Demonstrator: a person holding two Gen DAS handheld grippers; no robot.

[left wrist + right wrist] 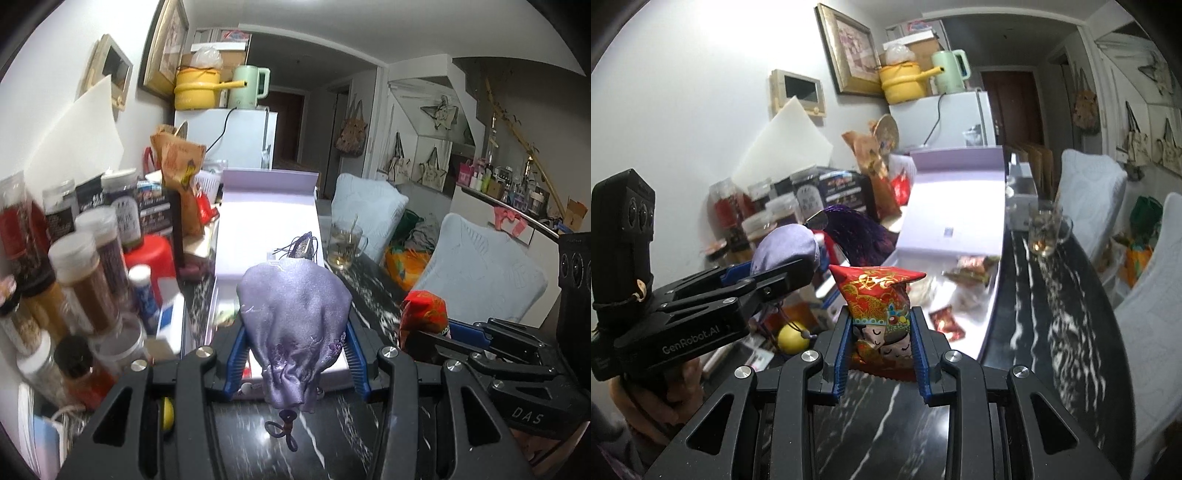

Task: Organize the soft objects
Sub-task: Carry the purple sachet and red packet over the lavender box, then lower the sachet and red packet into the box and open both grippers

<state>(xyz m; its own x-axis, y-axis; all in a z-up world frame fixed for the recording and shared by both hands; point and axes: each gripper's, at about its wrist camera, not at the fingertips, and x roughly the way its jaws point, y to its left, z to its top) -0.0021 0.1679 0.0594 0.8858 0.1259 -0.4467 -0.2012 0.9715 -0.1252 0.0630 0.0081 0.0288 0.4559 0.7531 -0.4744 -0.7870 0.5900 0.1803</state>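
Observation:
My left gripper (295, 343) is shut on a purple satin drawstring pouch (295, 314), held above the dark marble counter (332, 443). The pouch also shows in the right wrist view (785, 245), with a purple tassel (857, 230) behind it. My right gripper (882, 332) is shut on a red printed snack packet (881, 299), which also shows in the left wrist view (423, 314) to the right of the pouch. An open lilac box (956, 206) lies ahead on the counter, holding several small packets (947, 319).
Jars and bottles (85, 266) crowd the left side by the wall. A glass mug (345, 245) stands on the counter right of the box. A yellow ball (792, 338) lies at the left. Chairs with pale cushions (476, 273) stand at the right.

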